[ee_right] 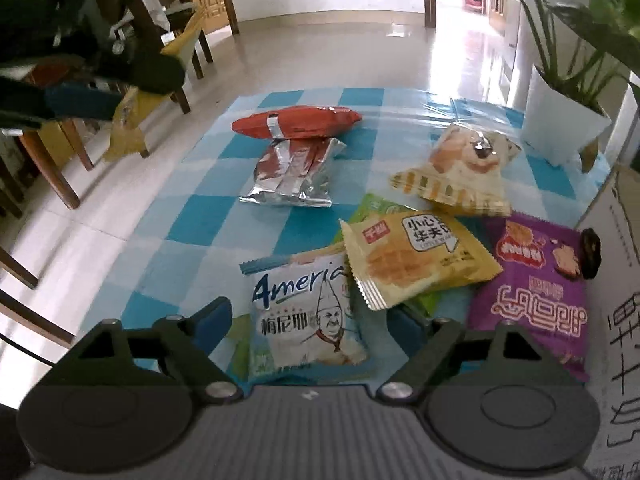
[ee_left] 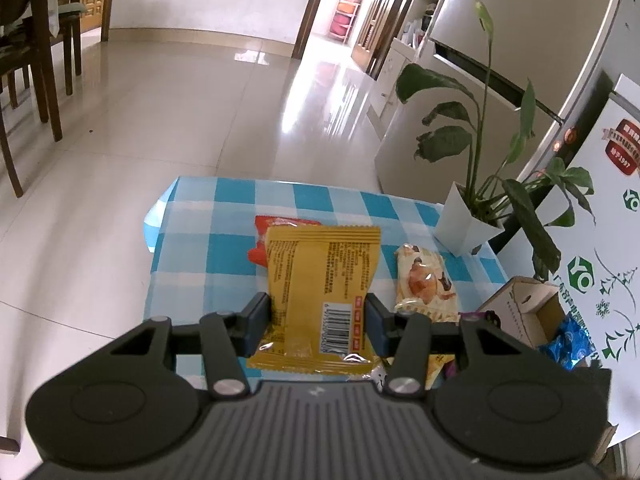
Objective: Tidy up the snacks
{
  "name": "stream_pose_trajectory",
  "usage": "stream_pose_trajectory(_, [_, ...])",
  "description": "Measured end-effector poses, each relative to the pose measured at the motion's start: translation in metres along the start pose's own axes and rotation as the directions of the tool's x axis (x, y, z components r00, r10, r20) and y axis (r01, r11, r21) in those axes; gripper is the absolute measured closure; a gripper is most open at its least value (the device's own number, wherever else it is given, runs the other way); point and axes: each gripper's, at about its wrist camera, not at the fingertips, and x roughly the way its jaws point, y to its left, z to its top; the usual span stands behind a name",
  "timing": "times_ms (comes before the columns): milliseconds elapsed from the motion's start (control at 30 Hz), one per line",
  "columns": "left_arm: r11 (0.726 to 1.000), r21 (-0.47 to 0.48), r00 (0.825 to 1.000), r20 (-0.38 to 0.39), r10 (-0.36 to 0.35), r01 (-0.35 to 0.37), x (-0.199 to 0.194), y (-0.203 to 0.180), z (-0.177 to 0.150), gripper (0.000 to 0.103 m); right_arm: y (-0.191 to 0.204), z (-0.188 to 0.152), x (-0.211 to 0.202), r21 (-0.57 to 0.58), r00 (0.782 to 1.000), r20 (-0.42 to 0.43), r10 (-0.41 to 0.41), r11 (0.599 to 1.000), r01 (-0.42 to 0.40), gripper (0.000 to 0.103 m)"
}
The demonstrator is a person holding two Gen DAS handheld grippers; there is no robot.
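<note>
My left tongs [ee_left: 318, 312] are clamped across the lower half of a yellow packet [ee_left: 320, 280], lifted clear of the desk [ee_left: 192, 256]; its long axis runs away from me, barcode end nearest. Judged light, soft and crinkly, film slippery; gripping across the padded middle seems right, not the crimped seams. My right tongs [ee_right: 316, 320] stand wide around nothing, straddling the white packet [ee_right: 304, 316], pads not pressing. That packet lies flat on the desk, just left of the purple packet [ee_right: 536, 280], long axis pointing away from me, top edge partly under a waffle packet [ee_right: 416, 260]. Probably fragile inside, so I would close gently across its width. The box [ee_left: 532, 312] sits right of the purple packet.
</note>
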Motion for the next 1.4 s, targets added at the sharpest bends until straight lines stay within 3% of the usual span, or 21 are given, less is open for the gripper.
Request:
stream_pose_trajectory(33, [1.000,0.001,1.000,-0.002,0.001,-0.001,0.001,-0.001,0.000,0.053,0.002,0.000,0.003,0.000,1.000,-0.013,-0.008,1.000,0.008,0.030])
stream_pose_trajectory(133, [1.000,0.008,1.000,-0.012,0.013,-0.013,0.004,-0.003,-0.001,0.053,0.009,-0.001,0.007,-0.037,0.999,-0.024,-0.024,0.999,0.023,0.047])
stream_pose_trajectory(367, [0.998,0.008,0.998,-0.010,0.063,-0.063,0.007,-0.001,-0.001,0.053,0.013,0.005,-0.026,-0.047,0.999,0.032,0.017,0.999,-0.015,0.047])
stream_pose_trajectory(633, [0.998,0.033,0.998,-0.004,0.058,-0.058,0.008,-0.021,-0.006,0.053,-0.004,0.021,-0.106,0.088,0.980,0.199,-0.007,0.996,-0.011,0.047])
stream_pose_trajectory(800, [0.997,0.066,0.999,0.005,0.044,-0.044,0.010,-0.044,-0.010,0.053,-0.029,0.017,-0.144,0.185,0.959,0.266,-0.102,0.981,0.054,0.047])
stream_pose_trajectory(1067, [0.991,0.137,1.000,-0.014,0.009,-0.007,0.014,-0.082,-0.025,0.053,-0.075,0.007,-0.167,0.299,0.947,0.261,-0.189,0.948,0.107,0.047])
stream_pose_trajectory(1400, [0.975,0.170,0.989,-0.058,-0.137,0.145,0.015,-0.137,-0.048,0.053,-0.132,-0.012,-0.201,0.496,0.900,0.278,-0.337,0.852,0.166,0.047])
